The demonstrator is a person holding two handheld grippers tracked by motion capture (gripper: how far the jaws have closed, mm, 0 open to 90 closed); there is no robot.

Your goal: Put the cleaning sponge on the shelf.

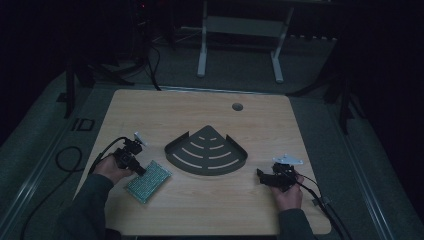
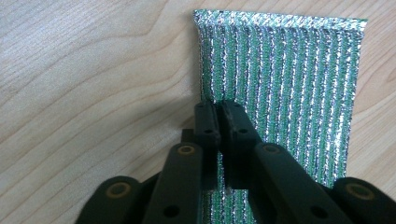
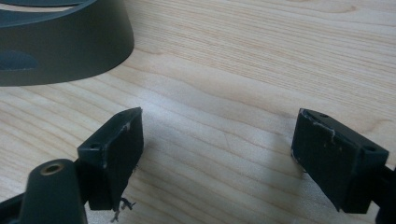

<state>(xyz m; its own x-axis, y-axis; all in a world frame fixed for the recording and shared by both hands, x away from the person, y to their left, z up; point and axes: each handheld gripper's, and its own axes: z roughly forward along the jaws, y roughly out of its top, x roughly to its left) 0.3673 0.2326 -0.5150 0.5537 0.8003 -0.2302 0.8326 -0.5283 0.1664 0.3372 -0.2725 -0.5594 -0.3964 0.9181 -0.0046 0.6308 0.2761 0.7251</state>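
- Your left gripper (image 2: 218,108) has its jaws pressed together on the near left edge of the green foil pouch (image 2: 280,93) — in the left gripper view the edge seems pinched between the tips, though the dark high view is too dim to confirm how deep the bite goes.
- The pouch lies flat on the wooden table (image 1: 200,205), toward your left and close to the front edge, just beside the dark fan-shaped tray (image 1: 206,151) but apart from it.
- Your bite is near a corner. Before you lift, I would judge whether that is enough; a thin, flexible pouch will likely droop and swing from a corner hold, so raise it slowly and keep it low.
- If the tray is where it is meant to go, carry the pouch right and slightly away from you, clearing the tray's raised rim rather than dragging the foil over it.
- Your right gripper (image 3: 217,140) rests on the table to the right of the tray with its jaws wide apart, holding nothing — the right gripper view shows bare wood between them and the tray's curved wall just ahead.
- Use that free gripper to steady the tray wall if it slides, or to catch the hanging end of the pouch.
- Keep the clamp firm until the pouch lies flat inside; then part the jaws and draw straight back.
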